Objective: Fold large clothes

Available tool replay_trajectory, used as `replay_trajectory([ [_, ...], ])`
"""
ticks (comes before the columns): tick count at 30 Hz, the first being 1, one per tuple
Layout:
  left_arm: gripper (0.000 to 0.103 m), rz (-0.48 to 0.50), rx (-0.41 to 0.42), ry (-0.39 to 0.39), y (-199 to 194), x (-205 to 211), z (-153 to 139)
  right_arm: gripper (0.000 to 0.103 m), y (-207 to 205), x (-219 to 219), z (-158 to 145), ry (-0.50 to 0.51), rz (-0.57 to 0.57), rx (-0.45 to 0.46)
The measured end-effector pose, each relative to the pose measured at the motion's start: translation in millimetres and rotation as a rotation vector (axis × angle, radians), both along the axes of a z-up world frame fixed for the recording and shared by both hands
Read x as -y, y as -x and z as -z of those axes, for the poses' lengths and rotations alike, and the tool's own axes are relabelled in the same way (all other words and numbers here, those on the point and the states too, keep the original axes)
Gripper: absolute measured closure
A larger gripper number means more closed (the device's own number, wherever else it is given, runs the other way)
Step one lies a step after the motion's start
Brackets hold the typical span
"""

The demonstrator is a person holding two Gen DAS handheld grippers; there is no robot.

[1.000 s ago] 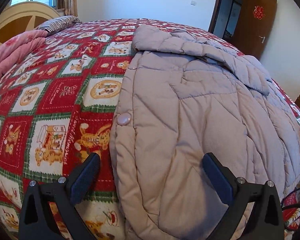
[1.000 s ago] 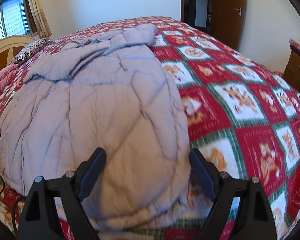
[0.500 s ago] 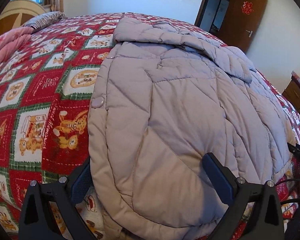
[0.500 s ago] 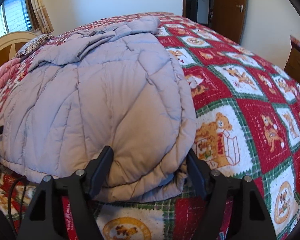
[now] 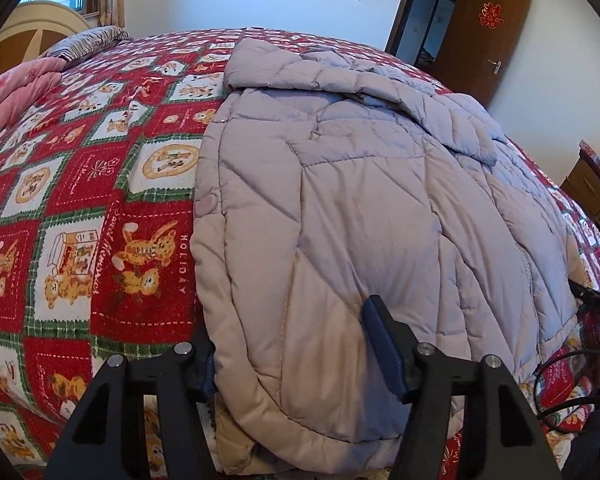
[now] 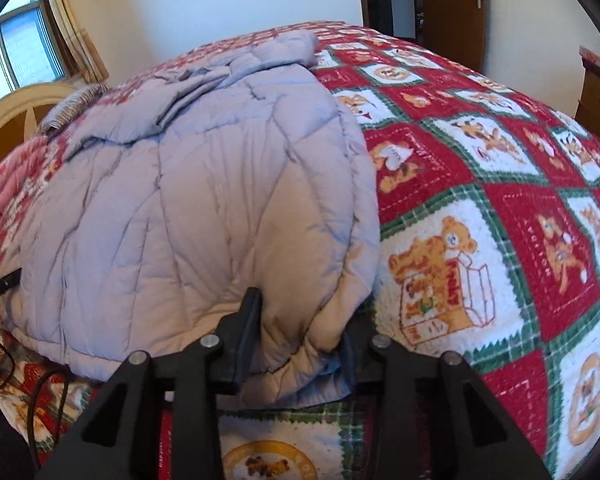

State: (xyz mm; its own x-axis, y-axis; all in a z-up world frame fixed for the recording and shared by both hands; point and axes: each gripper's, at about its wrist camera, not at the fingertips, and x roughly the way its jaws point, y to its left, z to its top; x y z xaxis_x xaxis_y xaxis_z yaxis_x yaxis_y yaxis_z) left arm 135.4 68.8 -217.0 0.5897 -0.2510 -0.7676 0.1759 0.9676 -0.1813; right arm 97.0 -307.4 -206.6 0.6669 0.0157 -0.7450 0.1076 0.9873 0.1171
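Both grippers, left gripper [image 5: 296, 344] and right gripper [image 6: 300, 340], are closing on the hem of the grey coat [image 5: 372, 200], which lies at the bed [image 5: 100, 208] near edge; next, lift the hem and carry it toward the collar

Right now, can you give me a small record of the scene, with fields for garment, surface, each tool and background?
garment: lilac quilted padded coat, spread flat
surface: red, white and green teddy-bear patterned bedspread
left tool: closing over the coat's near hem corner
right tool: closing, hem corner bunched between its fingers
background: brown wooden door, open; pink quilt near the headboard
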Motion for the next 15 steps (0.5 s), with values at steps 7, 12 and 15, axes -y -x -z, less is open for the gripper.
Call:
replay_trajectory([
  [7, 0.089, 0.008, 0.042, -0.040, 7, -6, -20, 0.085, 1, 2, -5, -0.007, -0.024, -0.008],
  [12, 0.093, 0.033, 0.086, -0.015, 18, -12, -41, 0.090, 7, 3, -15, -0.029, -0.030, 0.018],
  [15, 0.093, 0.044, 0.104, 0.033, 22, -18, -52, 0.091, 12, 2, -21, -0.045, -0.037, 0.034],
])
